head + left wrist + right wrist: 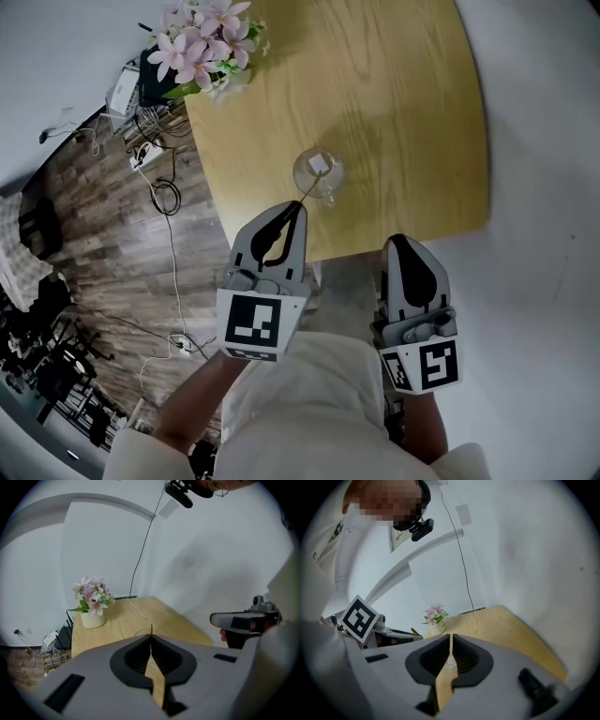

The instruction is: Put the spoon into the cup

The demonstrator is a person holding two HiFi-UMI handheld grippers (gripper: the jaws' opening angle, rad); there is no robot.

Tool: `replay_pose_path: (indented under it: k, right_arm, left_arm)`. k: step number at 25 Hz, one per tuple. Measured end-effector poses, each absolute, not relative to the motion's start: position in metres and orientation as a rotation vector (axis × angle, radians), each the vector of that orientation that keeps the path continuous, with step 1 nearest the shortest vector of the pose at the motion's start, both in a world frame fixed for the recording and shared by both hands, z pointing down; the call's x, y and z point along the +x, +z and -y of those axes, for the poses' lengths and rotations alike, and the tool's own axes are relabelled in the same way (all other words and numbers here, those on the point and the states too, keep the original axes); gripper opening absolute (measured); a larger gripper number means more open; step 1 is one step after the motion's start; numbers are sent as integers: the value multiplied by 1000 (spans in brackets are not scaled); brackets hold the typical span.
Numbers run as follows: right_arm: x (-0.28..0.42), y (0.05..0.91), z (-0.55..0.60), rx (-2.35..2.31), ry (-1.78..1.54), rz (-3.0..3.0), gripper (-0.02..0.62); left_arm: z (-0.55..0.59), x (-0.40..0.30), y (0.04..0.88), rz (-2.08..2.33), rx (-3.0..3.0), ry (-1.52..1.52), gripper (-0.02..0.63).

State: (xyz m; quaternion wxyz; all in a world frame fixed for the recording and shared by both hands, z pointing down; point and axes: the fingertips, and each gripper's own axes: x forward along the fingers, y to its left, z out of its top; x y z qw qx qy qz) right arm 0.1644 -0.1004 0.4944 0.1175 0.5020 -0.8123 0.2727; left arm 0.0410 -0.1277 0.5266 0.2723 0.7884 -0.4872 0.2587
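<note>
Left tool [298, 208] clamps thin gold spoon [307, 187].
Clear glass cup [300, 171] just beyond its tips on wooden counter [394, 103]; right tool [398, 240] closed, empty.

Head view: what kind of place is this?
Probably an office or lab room, though that is not certain: a light wooden table with rounded corners, pink flowers in a white pot, and loose cables on the dark wood-pattern floor.

The counter [403, 112] is free at right and far; a cup [317, 173] stands near, flowers [202, 42] far left.
</note>
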Motion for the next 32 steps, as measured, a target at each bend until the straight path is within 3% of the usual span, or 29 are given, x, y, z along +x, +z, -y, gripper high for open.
replay_pose_path:
  k: [9,11,19,22,24,32]
  right_arm:
    - [168,495,101,1482,795,2377,35]
    - [168,490,102,1486,788,2384,35]
    - [166,473,105,1497,747,2409,35]
    - [165,465,105,1504,726,2419,35]
    - [165,458,106,1508,708,2427,35]
    - [160,418,108,1510,608,2476,35]
  left_arm:
    - [124,48,538,1264,2101,696,17]
    - [121,50,535,1254,2110,703,84]
    - [114,44,512,1306,2130,683,100]
    - [117,40,497,1343,2141,646,75]
    - [117,37,488,1369,2142,628,24]
    - [111,29,444,1434,2159,534,11]
